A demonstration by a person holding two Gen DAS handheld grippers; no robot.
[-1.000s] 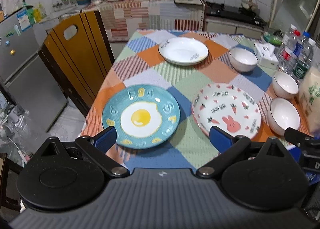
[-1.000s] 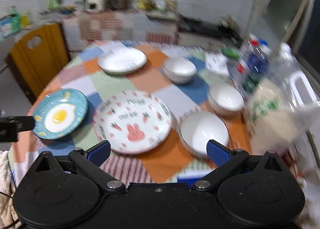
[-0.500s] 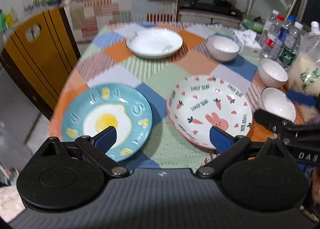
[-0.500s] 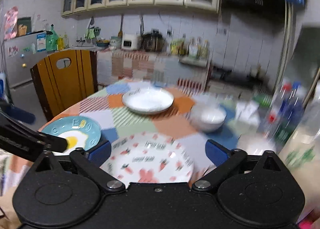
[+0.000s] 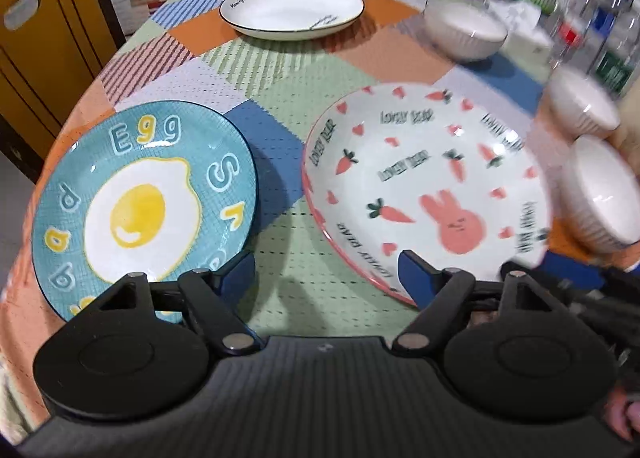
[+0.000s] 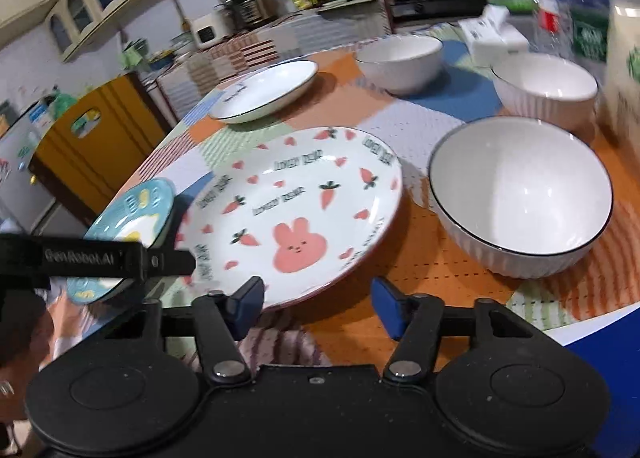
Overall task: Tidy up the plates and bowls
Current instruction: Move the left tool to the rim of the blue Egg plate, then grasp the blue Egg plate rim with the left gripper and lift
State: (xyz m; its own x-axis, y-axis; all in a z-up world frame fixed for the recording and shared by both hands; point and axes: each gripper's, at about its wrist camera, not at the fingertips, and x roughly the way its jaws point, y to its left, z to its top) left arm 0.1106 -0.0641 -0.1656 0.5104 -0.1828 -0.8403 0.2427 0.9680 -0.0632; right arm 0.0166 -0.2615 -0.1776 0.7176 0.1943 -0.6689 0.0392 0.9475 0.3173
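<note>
A blue egg plate (image 5: pixel 140 206) lies at the near left of the table, a rabbit-and-carrot plate (image 5: pixel 424 186) beside it, and a plain white plate (image 5: pixel 292 8) at the far side. Three white bowls (image 6: pixel 520 194) (image 6: pixel 546 88) (image 6: pixel 400 62) stand in a row on the right. My left gripper (image 5: pixel 326 274) is open and empty, low over the gap between the egg and rabbit plates. My right gripper (image 6: pixel 318 306) is open and empty at the near edge, between the rabbit plate (image 6: pixel 288 214) and the nearest bowl.
The table wears a patchwork cloth (image 5: pixel 288 110). Water bottles (image 6: pixel 556 2) and a tissue box (image 6: pixel 492 34) stand at the far right. A yellow chair (image 5: pixel 44 42) stands at the left. The left gripper's body (image 6: pixel 100 258) shows at the right wrist view's left edge.
Both grippers have dropped lower and closer to the table's near edge. The plates and bowls loom larger. Nothing on the table has moved.
</note>
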